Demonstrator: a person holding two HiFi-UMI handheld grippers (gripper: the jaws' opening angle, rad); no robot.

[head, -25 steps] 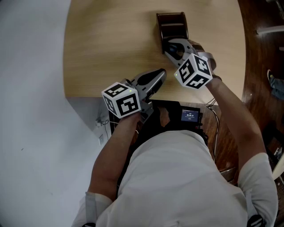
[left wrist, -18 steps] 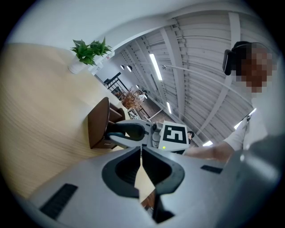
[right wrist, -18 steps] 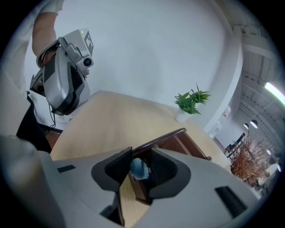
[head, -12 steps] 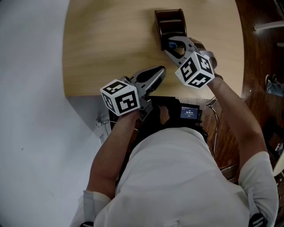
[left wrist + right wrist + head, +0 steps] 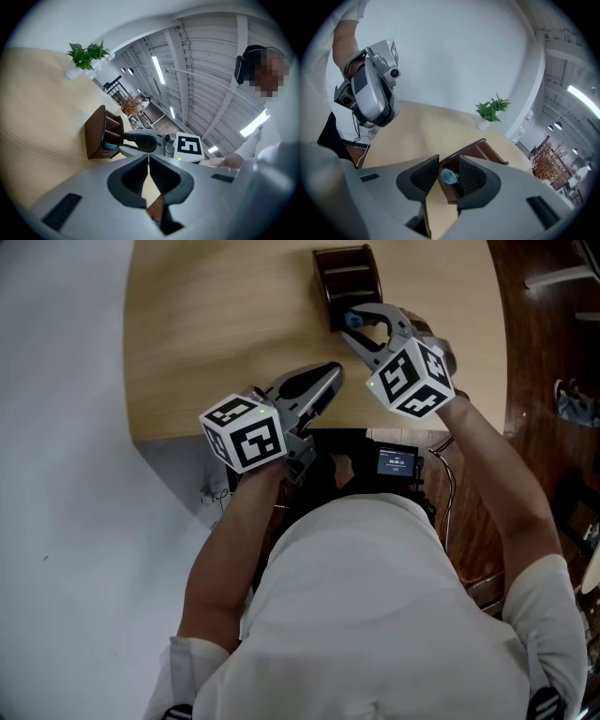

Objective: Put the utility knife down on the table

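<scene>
My right tongs (image 5: 449, 169) are drawn in narrow and pinch the blue end of the utility knife (image 5: 450, 176) between their two jaws. That blue end sits right at the open front of the brown wooden holder (image 5: 345, 268), in its nearest compartment. The rest of the knife is hidden behind the holder's wall and my own jaws, so I cannot tell whether it rests inside or hangs clear. It is not lying on the bench (image 5: 216, 324).

My left tongs (image 5: 149, 161) are pressed together tip to tip with nothing between them. They hang over the bench's near edge, to the near left of the holder and well apart from it, with their tips pointing toward it and toward my right tongs.

The holder stands upright on the pale wood of the bench. Beyond the holder, a small green plant (image 5: 490, 111) in a white pot stands on the same bench. On the near side of the holder, below the bench's edge at my waist, a small black device (image 5: 396, 462) shows a lit screen.
</scene>
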